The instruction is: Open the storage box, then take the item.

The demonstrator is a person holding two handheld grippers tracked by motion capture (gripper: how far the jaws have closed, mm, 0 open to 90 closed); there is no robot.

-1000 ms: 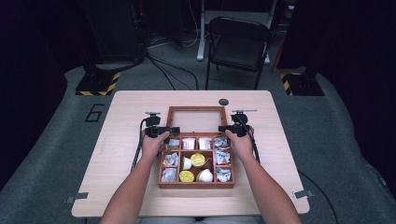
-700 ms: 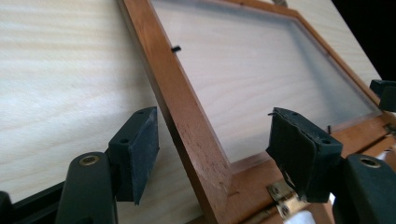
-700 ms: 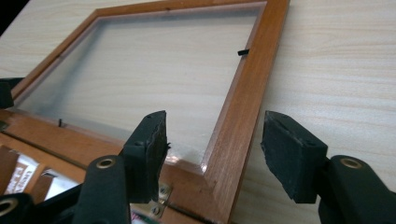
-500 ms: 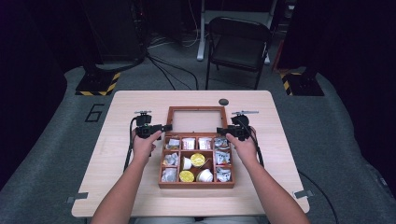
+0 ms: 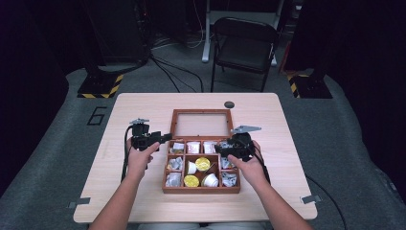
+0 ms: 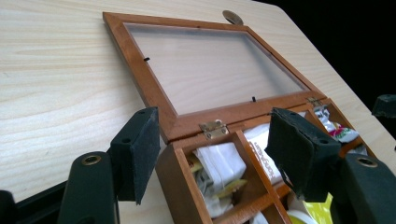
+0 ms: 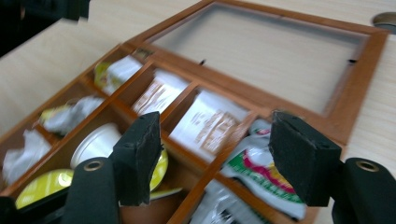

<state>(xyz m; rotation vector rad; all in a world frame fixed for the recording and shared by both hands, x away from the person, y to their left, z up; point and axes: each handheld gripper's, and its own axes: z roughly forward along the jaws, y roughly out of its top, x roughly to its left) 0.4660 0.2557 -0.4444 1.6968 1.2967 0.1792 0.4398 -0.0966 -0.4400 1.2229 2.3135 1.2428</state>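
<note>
A wooden compartment box [image 5: 201,189] sits mid-table, its glass-paned lid [image 5: 201,112] lying open flat behind it. Inside are white packets [image 5: 194,146], crinkled wrappers, a yellow-lidded cup [image 5: 203,164] and a white cup [image 5: 209,180]. My left gripper [image 5: 167,137] stands open at the box's back left corner; in the left gripper view its jaws [image 6: 215,154] straddle that corner [image 6: 180,186] near the brass hinge [image 6: 212,128]. My right gripper [image 5: 218,147] is open above the right-hand compartments, over a white packet [image 7: 208,123] and a green-and-red packet [image 7: 261,172]. Neither holds anything.
A small dark round disc [image 5: 229,104] lies on the table behind the lid. Bare wood [image 5: 139,191] runs left and right of the box. A folding chair [image 5: 244,43] and cables stand on the floor beyond the far edge.
Both hands have drawn slightly back from the lid. The left gripper shifted left to the box's corner; the right one came down over the right compartments.
</note>
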